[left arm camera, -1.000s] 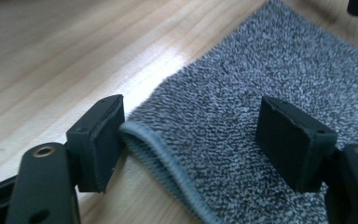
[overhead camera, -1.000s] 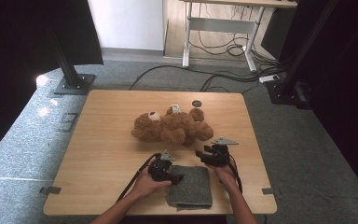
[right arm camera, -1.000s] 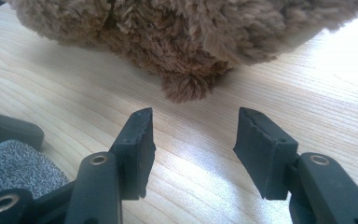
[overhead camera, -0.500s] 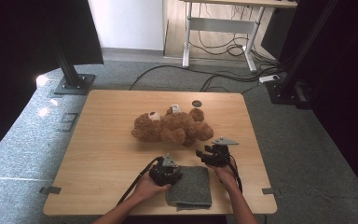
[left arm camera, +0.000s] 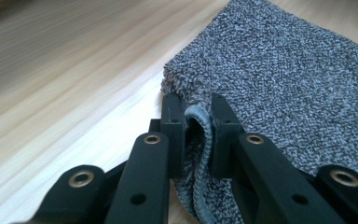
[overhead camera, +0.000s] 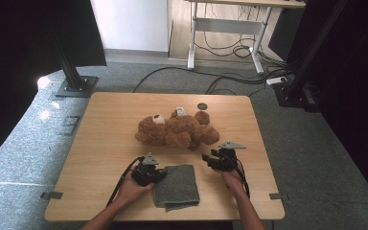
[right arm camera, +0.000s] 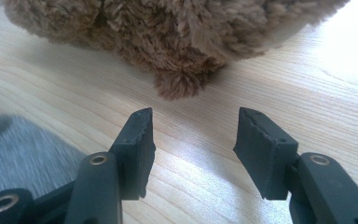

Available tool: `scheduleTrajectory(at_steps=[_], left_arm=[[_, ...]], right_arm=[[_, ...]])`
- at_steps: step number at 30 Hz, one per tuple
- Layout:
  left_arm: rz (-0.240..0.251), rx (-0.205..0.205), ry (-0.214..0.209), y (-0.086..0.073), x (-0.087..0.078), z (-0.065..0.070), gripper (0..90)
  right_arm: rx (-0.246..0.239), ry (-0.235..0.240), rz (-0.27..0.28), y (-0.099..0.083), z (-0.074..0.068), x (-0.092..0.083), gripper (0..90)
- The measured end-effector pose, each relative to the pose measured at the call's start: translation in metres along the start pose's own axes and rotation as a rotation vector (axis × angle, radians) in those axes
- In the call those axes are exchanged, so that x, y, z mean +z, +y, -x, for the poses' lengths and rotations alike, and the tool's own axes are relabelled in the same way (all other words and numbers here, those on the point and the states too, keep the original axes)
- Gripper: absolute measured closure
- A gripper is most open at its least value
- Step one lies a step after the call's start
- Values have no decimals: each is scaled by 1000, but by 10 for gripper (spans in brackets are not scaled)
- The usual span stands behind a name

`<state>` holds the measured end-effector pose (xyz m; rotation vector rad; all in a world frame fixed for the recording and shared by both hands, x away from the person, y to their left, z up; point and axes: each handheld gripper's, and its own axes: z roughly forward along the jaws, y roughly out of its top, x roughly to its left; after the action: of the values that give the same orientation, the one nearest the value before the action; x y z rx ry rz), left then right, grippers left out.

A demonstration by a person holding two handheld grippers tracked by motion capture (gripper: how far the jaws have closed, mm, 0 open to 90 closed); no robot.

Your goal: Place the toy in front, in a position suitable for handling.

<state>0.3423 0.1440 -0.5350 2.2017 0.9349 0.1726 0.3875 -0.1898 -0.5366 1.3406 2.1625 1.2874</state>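
While the right claw (right arm camera: 193,140) gapes, the left claw (left arm camera: 197,123) has just clamped the grey cloth's (overhead camera: 176,186) hem.

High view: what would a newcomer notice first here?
A brown teddy bear lies on its side in the middle of the wooden table. Nearer the person, a folded grey cloth lies at the front edge. The left gripper has just closed its jaws on the cloth's hemmed edge, while the right gripper is open, empty, and points at the bear.
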Motion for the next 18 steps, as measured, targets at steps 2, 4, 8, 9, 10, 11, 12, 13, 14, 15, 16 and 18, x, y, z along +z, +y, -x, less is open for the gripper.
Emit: scheduleTrajectory(at_steps=[2, 4, 8, 9, 10, 11, 12, 13, 14, 15, 16, 18], left_arm=[[1, -13, 10, -4, -8, -9, 790], [6, -27, 25, -9, -16, -18, 788], [17, -54, 7, -11, -24, -27, 731], [22, -59, -2, -10, -24, -27, 668], [35, -65, -5, -9, -25, -27, 668], [66, -73, -28, -5, -26, -26, 568], [66, -73, -28, -5, -26, -26, 513], [72, -70, -48, 0, -26, -23, 447], [72, -70, -48, 0, -26, -23, 383], [63, -57, -50, 4, -24, -20, 383], [57, -48, -41, 8, -19, -16, 311], [48, -45, -42, 9, -16, -14, 286]], right_arm=[[-1, 1, -1, 0, 0, 0, 464], [-1, 1, -1, 0, -1, 0, 464], [-1, 1, -4, 0, -1, 1, 464], [-1, 1, -5, -1, -1, 2, 464], [-1, 1, -5, -1, -1, 2, 464], [-2, 1, -9, -1, -1, 2, 464], [-1, 1, -10, -1, -1, 2, 464], [-2, 1, -10, -1, -1, 2, 464], [-2, 1, -10, -1, -1, 2, 464], [-3, 1, -10, -1, -1, 2, 464], [-3, 1, -10, -1, -1, 2, 464], [-3, 2, -10, -1, -1, 2, 463]])
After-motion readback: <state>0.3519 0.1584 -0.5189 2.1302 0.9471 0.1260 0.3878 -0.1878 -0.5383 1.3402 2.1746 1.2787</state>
